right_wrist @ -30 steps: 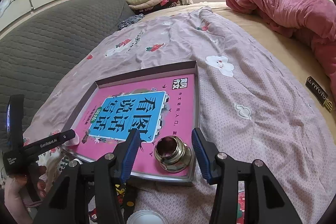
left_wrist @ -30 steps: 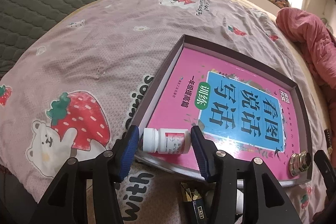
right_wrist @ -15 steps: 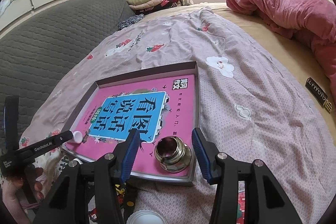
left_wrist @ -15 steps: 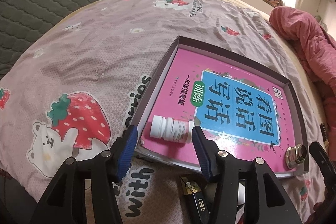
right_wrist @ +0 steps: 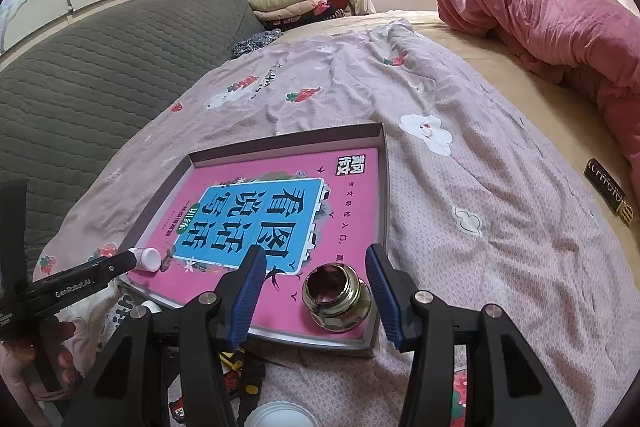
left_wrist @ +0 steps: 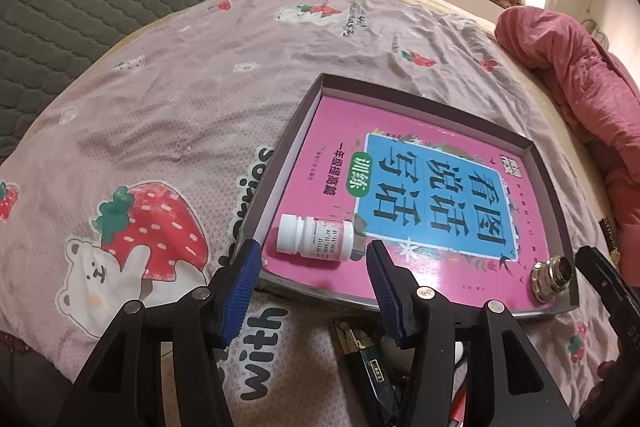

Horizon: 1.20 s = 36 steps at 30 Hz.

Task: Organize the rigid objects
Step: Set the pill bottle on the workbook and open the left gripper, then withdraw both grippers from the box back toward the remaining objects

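A shallow grey box [left_wrist: 420, 99] on the bed holds a pink and blue book [left_wrist: 440, 187]. A white pill bottle [left_wrist: 316, 239] lies on its side on the book's near left corner, just beyond my left gripper [left_wrist: 314, 281], which is open and touches nothing. In the right wrist view a brass threaded fitting [right_wrist: 336, 301] stands on the book [right_wrist: 260, 215] at the box's near right corner. My right gripper [right_wrist: 314, 279] is open around the fitting, its pads clear of it. That view also shows the bottle [right_wrist: 148, 258] by the left gripper's black finger.
The pink strawberry-print sheet [left_wrist: 180, 99] covers the bed. A rumpled pink quilt [right_wrist: 552, 11] lies at the right, and a grey quilted headboard [right_wrist: 100, 59] at the left. A small dark box [left_wrist: 360, 347] and a white lid [right_wrist: 280, 417] lie below the grippers.
The bottle was between the left gripper's pads; now it lies free on the book and the left gripper has drawn back a little. The right gripper and the fitting have not moved.
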Motion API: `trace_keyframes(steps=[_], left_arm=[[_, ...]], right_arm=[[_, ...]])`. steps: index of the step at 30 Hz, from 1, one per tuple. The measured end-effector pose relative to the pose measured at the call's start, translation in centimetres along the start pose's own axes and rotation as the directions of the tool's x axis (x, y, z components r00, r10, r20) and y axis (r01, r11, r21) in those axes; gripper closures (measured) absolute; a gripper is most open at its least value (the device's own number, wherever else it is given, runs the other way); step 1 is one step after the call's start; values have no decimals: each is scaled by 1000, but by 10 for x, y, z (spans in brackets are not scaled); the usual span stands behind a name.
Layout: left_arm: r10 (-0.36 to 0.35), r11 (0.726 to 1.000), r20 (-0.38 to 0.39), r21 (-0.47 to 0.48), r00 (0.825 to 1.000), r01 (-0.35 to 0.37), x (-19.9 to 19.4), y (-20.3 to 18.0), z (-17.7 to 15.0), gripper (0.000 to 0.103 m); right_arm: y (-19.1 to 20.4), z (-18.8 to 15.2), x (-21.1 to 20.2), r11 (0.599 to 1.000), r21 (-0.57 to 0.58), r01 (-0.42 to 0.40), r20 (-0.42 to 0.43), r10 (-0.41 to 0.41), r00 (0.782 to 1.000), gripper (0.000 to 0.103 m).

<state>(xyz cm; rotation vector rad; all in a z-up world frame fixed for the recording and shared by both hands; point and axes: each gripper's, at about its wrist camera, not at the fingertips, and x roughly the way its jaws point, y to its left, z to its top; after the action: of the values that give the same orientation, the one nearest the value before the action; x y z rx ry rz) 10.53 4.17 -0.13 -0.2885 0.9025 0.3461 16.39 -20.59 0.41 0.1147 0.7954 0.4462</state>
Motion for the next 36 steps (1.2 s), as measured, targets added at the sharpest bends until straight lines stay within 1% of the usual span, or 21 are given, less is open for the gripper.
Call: trace_keyframes(steps=[5, 8, 9, 10, 11, 29, 36], left_arm=[[-26, 999, 13, 33, 1000, 26, -9, -6, 1, 46], [-36, 998, 20, 47, 999, 35, -12, -8, 2, 46], [-36, 998, 21, 52, 999, 35, -14, -9, 2, 41], [-37, 998, 22, 54, 999, 36, -14, -10, 2, 33], [-41, 998, 24, 57, 999, 39, -16, -11, 1, 32], [-42, 997, 26, 71, 999, 40, -34, -6, -6, 32], [-43, 996, 20, 80, 999, 41, -40, -8, -12, 32]], right_arm=[[2, 0, -2, 1000, -11, -3, 6, 3, 1000, 51], [3, 0, -3, 1000, -12, -7, 12, 7, 1000, 47], [3, 0, -3, 1000, -13, -10, 16, 10, 1000, 46], [3, 1, -4, 1000, -14, -12, 19, 12, 1000, 46], [3, 1, -4, 1000, -14, -14, 21, 14, 1000, 46], [13, 3, -9, 999, -44, -29, 46, 31, 998, 45], [15, 1, -19, 997, -61, -38, 80, 43, 996, 45]])
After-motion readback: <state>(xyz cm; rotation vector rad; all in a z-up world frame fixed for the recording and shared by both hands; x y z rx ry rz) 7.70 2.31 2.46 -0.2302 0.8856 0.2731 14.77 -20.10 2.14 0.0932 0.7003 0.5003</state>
